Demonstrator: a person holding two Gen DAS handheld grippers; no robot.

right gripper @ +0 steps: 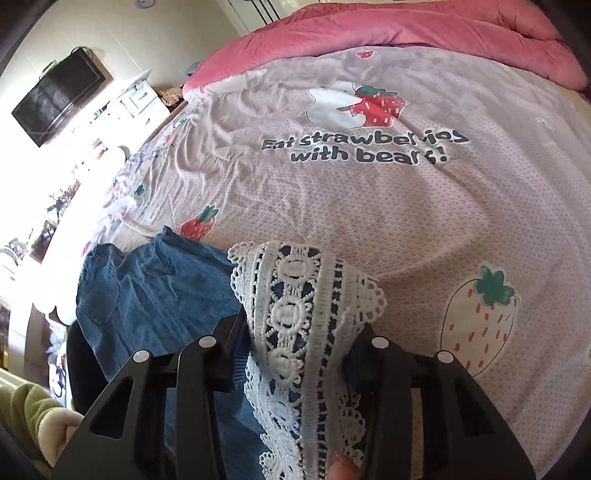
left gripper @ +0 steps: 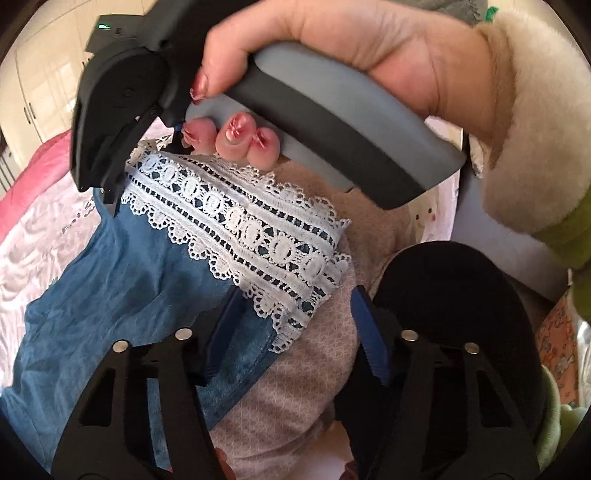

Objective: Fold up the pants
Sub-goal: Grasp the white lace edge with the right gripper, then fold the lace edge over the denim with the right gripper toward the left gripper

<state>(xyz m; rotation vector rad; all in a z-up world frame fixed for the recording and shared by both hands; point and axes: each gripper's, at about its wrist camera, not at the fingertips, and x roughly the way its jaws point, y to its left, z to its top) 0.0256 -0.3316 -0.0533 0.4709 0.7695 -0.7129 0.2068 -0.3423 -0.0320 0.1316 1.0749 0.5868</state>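
While the blue denim pants (right gripper: 147,295) lie mostly spread on the bed, their white lace hem (right gripper: 306,325) is bunched up and lifted at the near end. From the right wrist camera, the right tongs (right gripper: 295,354) are pinched onto that lace, with the trim standing up between the two fingers and spilling down toward the lens. A back pocket shows on the denim further left.

Over on the left wrist camera, the same lace band (left gripper: 236,221) runs diagonally across the blue fabric (left gripper: 110,277), and the left tongs (left gripper: 291,332) sit wide apart just over the edge of the lace, not gripping anything as far as I can see. You can also see the right hand (left gripper: 351,55) wrapped around its grey gripper handle (left gripper: 332,122), pink nail polish and a fluffy cream cuff.

Underneath it all is a pinkish bed sheet (right gripper: 406,221) printed with strawberries and "Eat strawberries with bears!", with a pink quilt (right gripper: 406,33) heaped at the far end. A dark TV (right gripper: 59,99) hangs on the wall to the left.
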